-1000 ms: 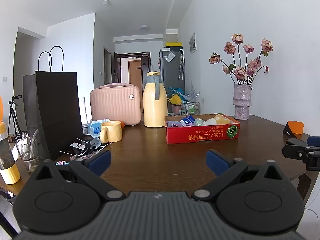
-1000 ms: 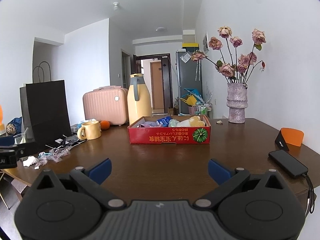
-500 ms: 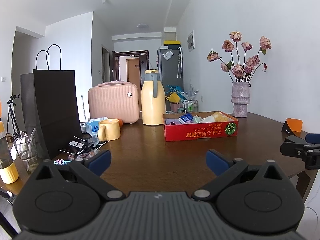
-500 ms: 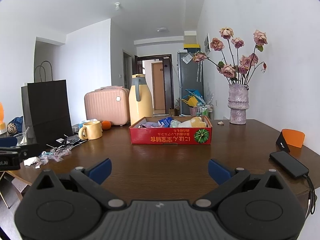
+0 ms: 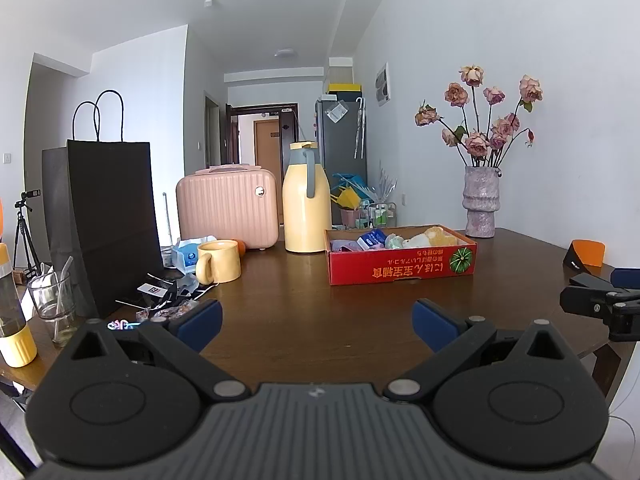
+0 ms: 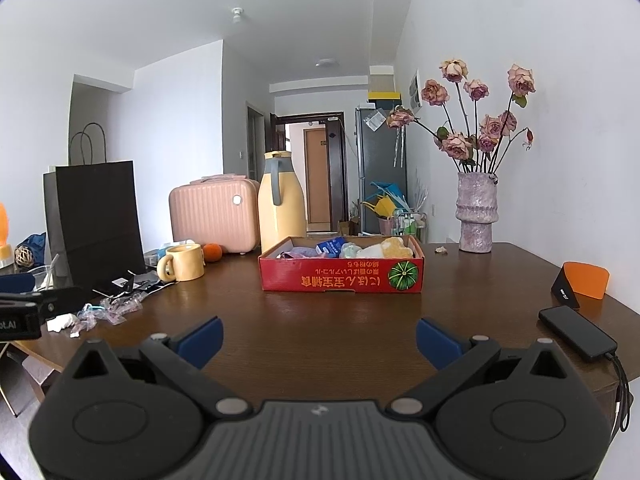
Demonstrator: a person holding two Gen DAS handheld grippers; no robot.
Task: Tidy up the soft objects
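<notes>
**Two matching black grippers with blue pads**

The left gripper (image 5: 316,326) and the right gripper (image 6: 319,338) look alike: a ribbed dark-grey central body, two rounded black housings with circular discs, silver pivot screws, angled black arms, and blue fingertips (image 5: 199,320) on each.

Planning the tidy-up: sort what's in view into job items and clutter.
Job: red box, soft items inside it, left gripper, right gripper, both open.
Clutter: mug, jug, pink case, vase, black bag, phone.
</notes>
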